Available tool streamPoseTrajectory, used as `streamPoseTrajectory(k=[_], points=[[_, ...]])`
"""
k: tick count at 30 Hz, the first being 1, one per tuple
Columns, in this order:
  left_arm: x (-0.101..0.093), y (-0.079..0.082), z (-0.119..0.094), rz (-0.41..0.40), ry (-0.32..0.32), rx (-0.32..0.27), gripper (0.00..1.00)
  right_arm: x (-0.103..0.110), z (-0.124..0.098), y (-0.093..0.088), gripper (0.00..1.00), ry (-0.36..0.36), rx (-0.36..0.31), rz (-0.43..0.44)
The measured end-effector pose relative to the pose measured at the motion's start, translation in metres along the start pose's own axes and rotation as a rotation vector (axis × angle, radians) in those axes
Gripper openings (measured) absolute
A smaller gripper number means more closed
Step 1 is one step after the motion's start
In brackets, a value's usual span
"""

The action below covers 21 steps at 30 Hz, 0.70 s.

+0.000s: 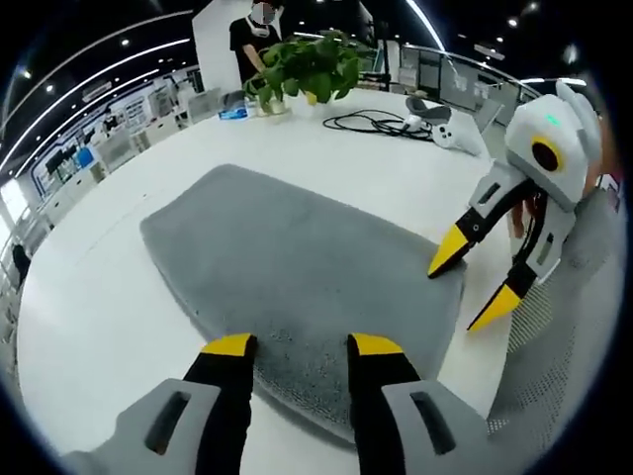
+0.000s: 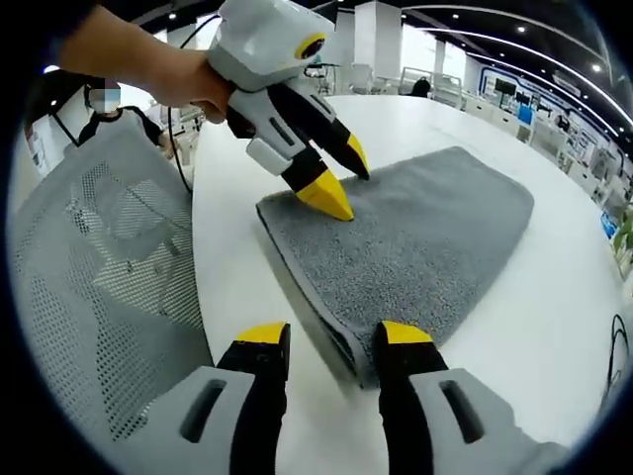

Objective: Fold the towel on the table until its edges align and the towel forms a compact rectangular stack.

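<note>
Left gripper (image 1: 300,343) is seen at 6 o'clock, jaws spread over the towel (image 1: 297,267) edge, nothing clamped. Right gripper (image 2: 332,334) is likewise spread at a towel corner. Towel is laid folded on the white table (image 1: 109,297); plant (image 1: 309,64) at 12.

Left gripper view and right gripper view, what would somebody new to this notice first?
The grey towel lies already folded on the round white table, a doubled edge facing the right gripper. The two yellow-tipped grippers sit open at neighbouring corners of that near edge, the left gripper over one and the right over the other. Beyond the towel stand a leafy potted plant and a loose black cable.
</note>
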<state>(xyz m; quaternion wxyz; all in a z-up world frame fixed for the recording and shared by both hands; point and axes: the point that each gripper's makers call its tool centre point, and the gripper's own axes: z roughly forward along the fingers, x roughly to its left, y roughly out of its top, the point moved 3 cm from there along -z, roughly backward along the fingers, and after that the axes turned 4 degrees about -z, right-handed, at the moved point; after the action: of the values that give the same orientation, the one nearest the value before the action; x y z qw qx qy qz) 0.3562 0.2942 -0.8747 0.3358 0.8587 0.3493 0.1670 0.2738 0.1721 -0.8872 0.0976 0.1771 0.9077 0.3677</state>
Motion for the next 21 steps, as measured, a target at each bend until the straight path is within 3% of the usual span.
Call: streamPoseTrajectory(k=[3, 6, 10, 14, 18, 21], points=[[0.003, -0.007, 0.000, -0.084, -0.014, 0.012, 0.46, 0.000, -0.003, 0.001, 0.34, 0.002, 0.010, -0.009], [0.006, -0.009, -0.006, -0.085, -0.016, -0.002, 0.46, -0.005, -0.009, 0.002, 0.29, -0.008, 0.016, -0.030], [0.000, -0.007, -0.016, -0.016, -0.047, -0.026, 0.42, -0.010, -0.011, -0.002, 0.29, -0.010, 0.034, -0.077], [-0.017, -0.004, -0.027, 0.031, -0.128, -0.051, 0.39, -0.009, -0.011, -0.004, 0.28, 0.009, 0.042, -0.131], [-0.038, -0.009, -0.032, 0.134, -0.203, -0.039, 0.36, -0.013, -0.010, -0.007, 0.26, 0.014, 0.057, -0.177], [-0.054, -0.021, -0.032, 0.167, -0.267, 0.001, 0.36, -0.011, -0.006, -0.010, 0.26, 0.027, 0.061, -0.175]])
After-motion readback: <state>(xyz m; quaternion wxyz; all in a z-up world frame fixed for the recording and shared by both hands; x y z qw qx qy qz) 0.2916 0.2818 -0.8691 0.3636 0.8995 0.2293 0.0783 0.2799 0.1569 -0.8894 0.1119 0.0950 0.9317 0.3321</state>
